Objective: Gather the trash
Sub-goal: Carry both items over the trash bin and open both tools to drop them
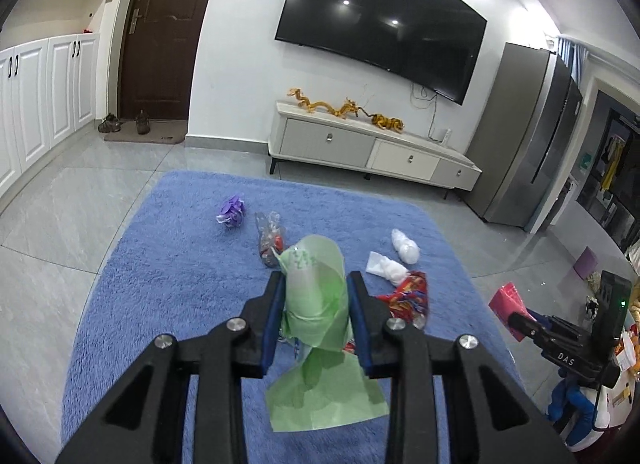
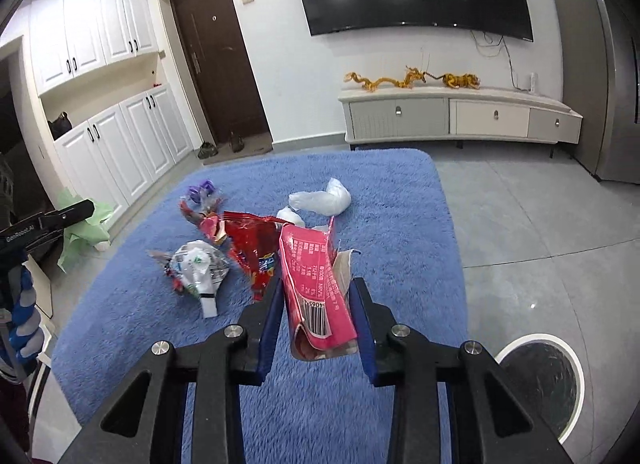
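Both claws are loaded: left claw (image 1: 316, 284) pinches the green bag (image 1: 316, 304), right claw (image 2: 318, 288) grips the pink wrapper (image 2: 316, 288), held off the blue rug (image 2: 360, 192), bin (image 2: 540, 380) nearest the right hand.

The near part of the blue rug (image 2: 320, 404) lies bare, giving open passage. Farther in, a cluster blocks its middle: red wrapper (image 2: 252, 248), crumpled foil packet (image 2: 198, 264), white tissue wads (image 2: 320, 200), purple scrap (image 1: 231, 210). Grey floor tiles (image 2: 520, 224) beside the rug are open up to the round bin (image 2: 540, 380).
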